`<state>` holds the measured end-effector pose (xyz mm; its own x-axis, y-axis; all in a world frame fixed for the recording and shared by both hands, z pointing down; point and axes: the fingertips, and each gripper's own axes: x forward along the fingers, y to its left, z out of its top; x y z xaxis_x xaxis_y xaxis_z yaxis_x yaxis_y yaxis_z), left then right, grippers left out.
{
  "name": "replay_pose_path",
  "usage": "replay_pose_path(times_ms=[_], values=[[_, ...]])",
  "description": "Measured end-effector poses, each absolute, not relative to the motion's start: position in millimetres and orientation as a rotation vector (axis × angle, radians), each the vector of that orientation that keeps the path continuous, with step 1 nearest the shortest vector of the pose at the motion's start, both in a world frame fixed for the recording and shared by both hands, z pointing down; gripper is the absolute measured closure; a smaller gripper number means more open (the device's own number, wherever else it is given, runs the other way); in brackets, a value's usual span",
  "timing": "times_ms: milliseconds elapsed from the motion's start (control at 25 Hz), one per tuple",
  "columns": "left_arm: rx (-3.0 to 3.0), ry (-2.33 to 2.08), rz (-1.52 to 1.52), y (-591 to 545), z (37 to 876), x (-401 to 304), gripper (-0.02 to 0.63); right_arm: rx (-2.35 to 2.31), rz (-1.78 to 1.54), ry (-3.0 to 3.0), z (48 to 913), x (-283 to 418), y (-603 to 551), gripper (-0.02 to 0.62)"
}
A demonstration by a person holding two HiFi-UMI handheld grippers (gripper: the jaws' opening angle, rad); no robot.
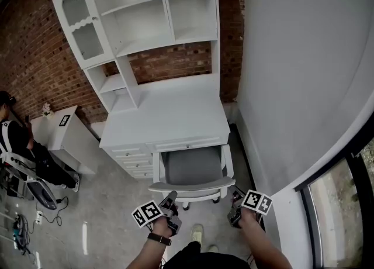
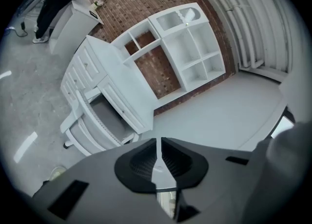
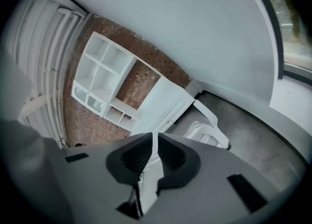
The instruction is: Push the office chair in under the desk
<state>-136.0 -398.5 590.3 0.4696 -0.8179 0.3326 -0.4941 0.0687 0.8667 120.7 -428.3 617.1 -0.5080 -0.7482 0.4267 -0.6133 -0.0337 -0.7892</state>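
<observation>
The white office chair (image 1: 193,168) with a grey seat stands with the seat tucked under the white desk (image 1: 169,116); its curved backrest (image 1: 190,186) is just outside the desk's front edge. My left gripper (image 1: 172,195) hovers a little behind the backrest's left end, and my right gripper (image 1: 236,194) sits off its right end, apart from the chair. In the left gripper view the left gripper (image 2: 159,142) is shut with nothing between the pads, and the chair (image 2: 92,121) lies ahead. The right gripper (image 3: 155,138) is likewise shut and empty, with the chair (image 3: 209,125) beyond it.
A white hutch with shelves (image 1: 146,10) rises on the desk against a brick wall. A plain white wall (image 1: 292,57) runs close along the right. A small white cabinet (image 1: 64,136) and a seated person (image 1: 17,145) are at the left, with cables (image 1: 23,227) on the floor.
</observation>
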Motion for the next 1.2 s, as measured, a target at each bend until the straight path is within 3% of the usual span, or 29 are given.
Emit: replay_pose_path(times_ms=[680, 1000, 1200], values=[[2.172, -1.355, -0.151, -393, 452, -114, 0.592, -1.542, -0.782, 2.661, 476, 105, -421, 0.584], [2.424, -1.468, -0.095, -383, 381, -101, 0.595, -1.542, -0.348, 2.735, 398, 91, -410, 0.586], [2.458, -1.508, -0.116, -380, 360, -106, 0.595, -1.547, -0.241, 2.724, 371, 93, -407, 0.586]])
